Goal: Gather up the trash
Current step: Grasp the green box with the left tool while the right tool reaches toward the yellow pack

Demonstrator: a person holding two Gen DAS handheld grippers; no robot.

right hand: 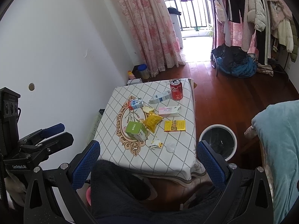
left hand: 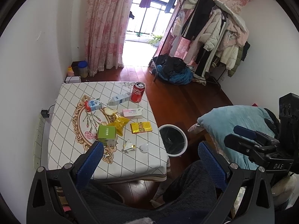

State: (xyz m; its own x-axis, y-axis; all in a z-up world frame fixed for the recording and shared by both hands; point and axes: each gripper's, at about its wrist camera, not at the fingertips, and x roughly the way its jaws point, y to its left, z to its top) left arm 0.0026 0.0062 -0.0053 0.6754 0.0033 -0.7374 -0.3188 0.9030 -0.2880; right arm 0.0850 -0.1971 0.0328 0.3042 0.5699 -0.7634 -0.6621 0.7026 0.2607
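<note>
Trash all over the small table with the white diamond-check cloth point(left hand: 78, 155)

Both blue-padded grippers, left point(left hand: 150, 155) and right point(right hand: 148, 154), gape wide, empty; round white-rimmed bin point(left hand: 184, 133) just beside the table.

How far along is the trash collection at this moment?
Nothing looks done: the bin beside the table shows only its dark liner. Nothing is in hand; the left claw and right claw are open and held back. Left: the red can, cartons, yellow snack bag, green box and scraps.
</note>
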